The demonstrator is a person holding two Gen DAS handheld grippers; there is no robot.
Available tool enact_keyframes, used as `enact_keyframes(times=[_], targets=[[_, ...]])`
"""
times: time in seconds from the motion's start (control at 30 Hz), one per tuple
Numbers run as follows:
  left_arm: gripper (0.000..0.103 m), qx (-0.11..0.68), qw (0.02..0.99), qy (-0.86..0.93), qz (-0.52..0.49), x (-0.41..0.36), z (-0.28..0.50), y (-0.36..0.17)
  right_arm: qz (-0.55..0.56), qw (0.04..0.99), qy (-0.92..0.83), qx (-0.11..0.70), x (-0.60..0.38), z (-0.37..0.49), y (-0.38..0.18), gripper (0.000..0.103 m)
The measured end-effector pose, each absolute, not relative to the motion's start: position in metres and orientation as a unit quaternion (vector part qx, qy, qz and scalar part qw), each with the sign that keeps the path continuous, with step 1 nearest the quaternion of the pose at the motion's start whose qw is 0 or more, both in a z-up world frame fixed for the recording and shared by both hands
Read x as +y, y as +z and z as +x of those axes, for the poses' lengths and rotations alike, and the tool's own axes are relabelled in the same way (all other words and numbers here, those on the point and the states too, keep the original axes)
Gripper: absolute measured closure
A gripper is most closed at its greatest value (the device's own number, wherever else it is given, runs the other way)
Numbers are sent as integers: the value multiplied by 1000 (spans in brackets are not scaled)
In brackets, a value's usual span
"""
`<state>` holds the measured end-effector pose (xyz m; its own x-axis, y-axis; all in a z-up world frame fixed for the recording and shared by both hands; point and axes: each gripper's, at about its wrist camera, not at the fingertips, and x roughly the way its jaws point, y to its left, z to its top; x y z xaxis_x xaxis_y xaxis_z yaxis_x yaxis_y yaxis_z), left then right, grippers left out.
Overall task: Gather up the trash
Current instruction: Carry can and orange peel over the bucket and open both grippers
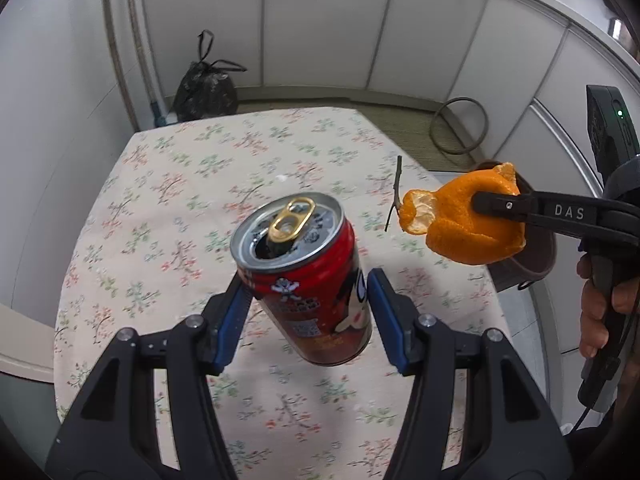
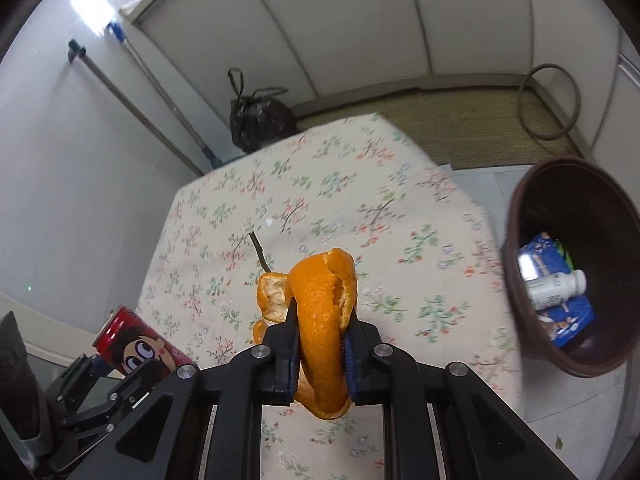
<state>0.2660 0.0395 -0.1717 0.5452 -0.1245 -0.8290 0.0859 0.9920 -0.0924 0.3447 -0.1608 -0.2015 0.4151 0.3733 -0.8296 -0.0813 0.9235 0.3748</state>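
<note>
A red drink can [image 1: 288,232] with an open gold tab hangs above the floral tablecloth [image 1: 192,200], and my left gripper [image 1: 310,292] is shut on its sides with the blue pads. The same can [image 2: 132,344] shows at the lower left of the right wrist view. My right gripper [image 2: 320,320] is shut on an orange peel [image 2: 320,296], lifted off the cloth. That peel [image 1: 460,232] shows at the right of the left wrist view, pinched by the black fingers [image 1: 496,204]. A thin dark twig [image 2: 260,254] lies on the cloth just beyond the peel.
A brown bin [image 2: 600,208] stands off the table's right edge, holding a white bottle [image 2: 556,290] and a blue packet [image 2: 572,314]. A tied black bag [image 2: 256,120] and a ring [image 2: 548,100] lie on the floor beyond the table. Long-handled tools [image 2: 160,92] lean on the left wall.
</note>
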Motion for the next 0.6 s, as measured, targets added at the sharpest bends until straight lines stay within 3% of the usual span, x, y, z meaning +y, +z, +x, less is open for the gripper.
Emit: enact_keyframes(times=[0.6], targets=[[43,445,881,-155,36,-110,283,-161,176,867,18,466,-334,303,-161,85]])
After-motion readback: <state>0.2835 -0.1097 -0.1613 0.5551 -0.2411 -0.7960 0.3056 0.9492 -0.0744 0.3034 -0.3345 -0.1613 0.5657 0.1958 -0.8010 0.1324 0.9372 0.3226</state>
